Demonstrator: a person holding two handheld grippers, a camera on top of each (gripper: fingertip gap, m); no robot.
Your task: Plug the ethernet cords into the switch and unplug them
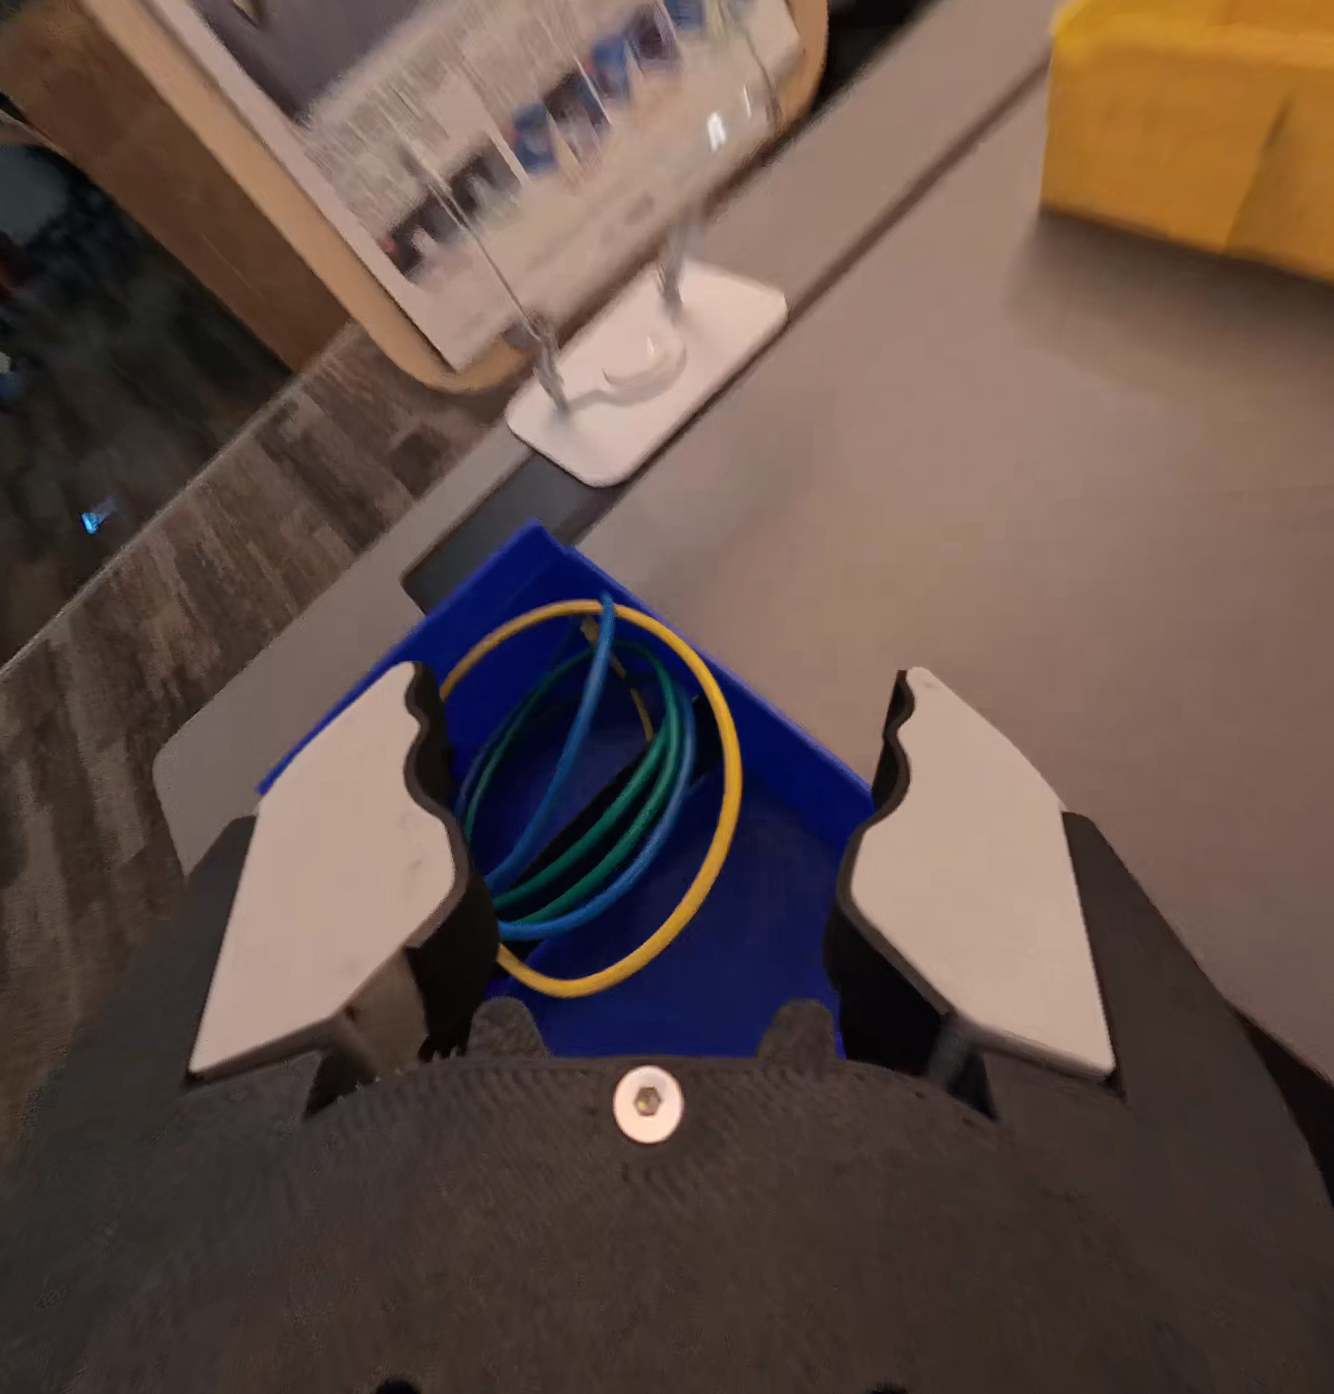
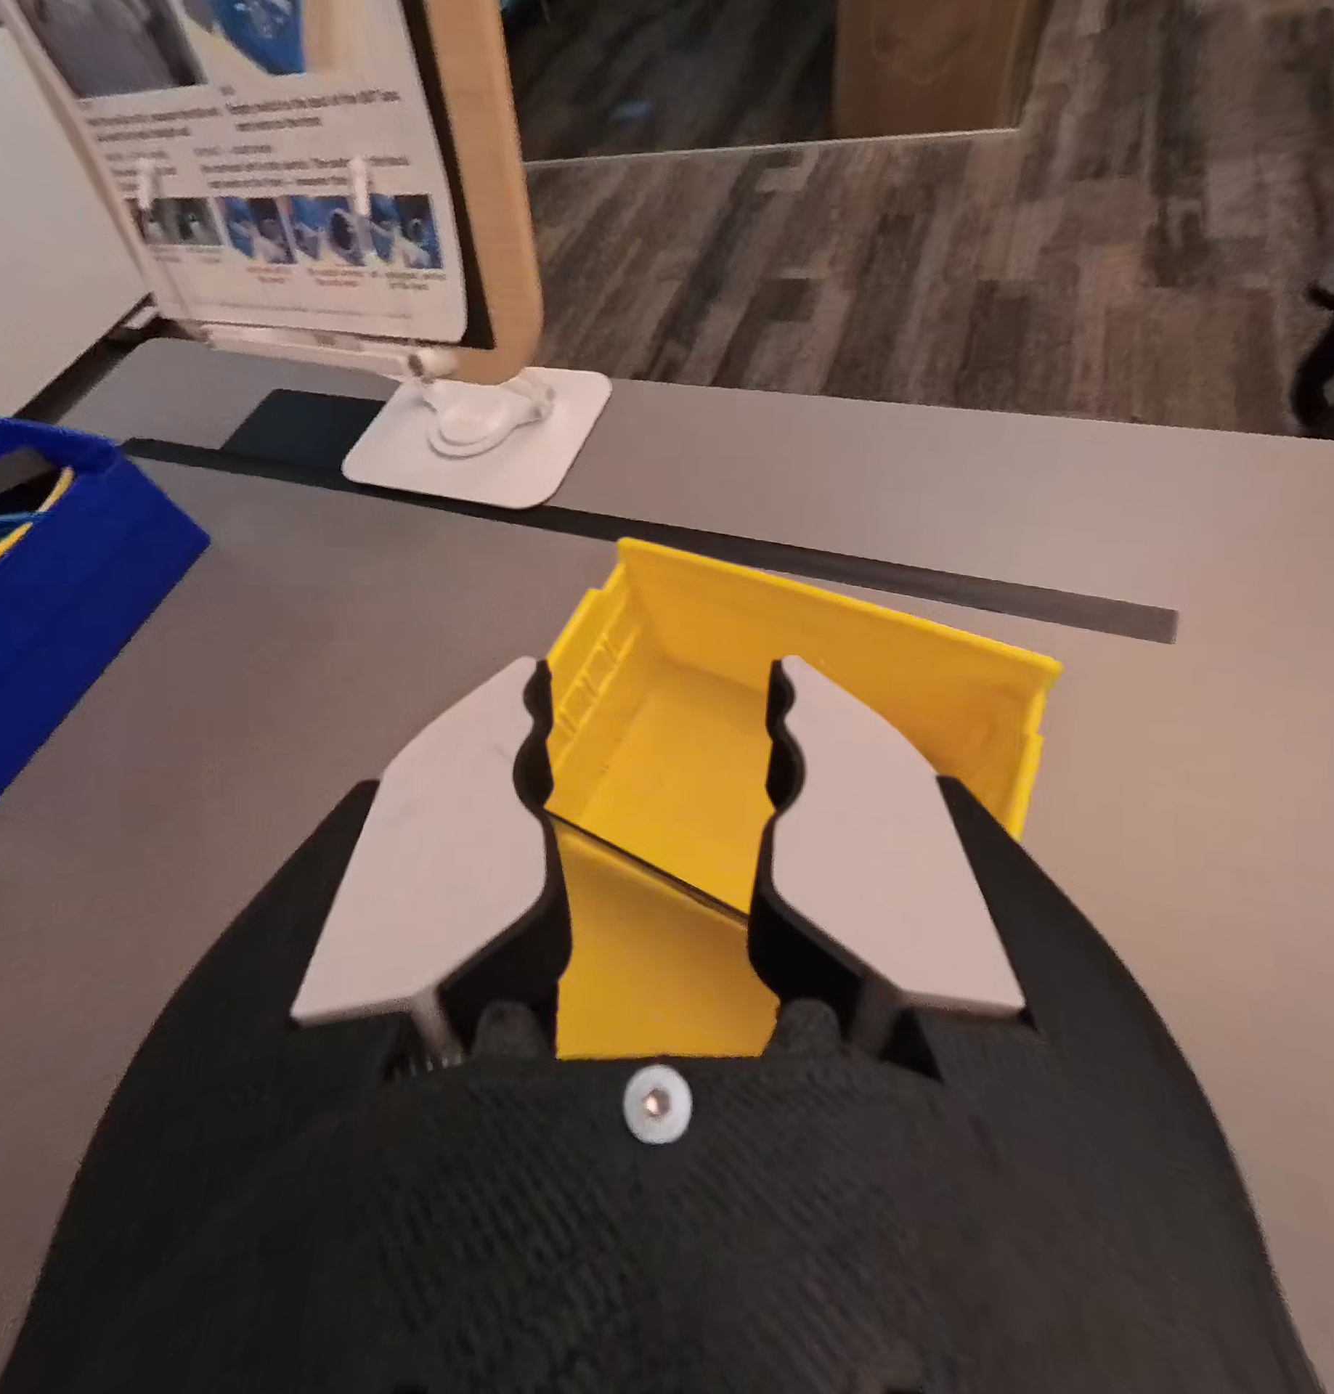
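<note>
Grey table [image 2: 1101, 754], blue bin [image 1: 784, 762], coiled cords [image 1: 611, 792]

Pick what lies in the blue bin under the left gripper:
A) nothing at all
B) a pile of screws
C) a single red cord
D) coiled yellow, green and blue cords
D: the blue bin holds a yellow cord looped around green cords and blue cords, with the open left gripper above it.

Bare grey table [image 2: 1101, 754] separates blue bin [image 2: 67, 573] and yellow bin [image 2: 837, 626]; a sign stand [image 2: 482, 445] blocks the far edge.
</note>
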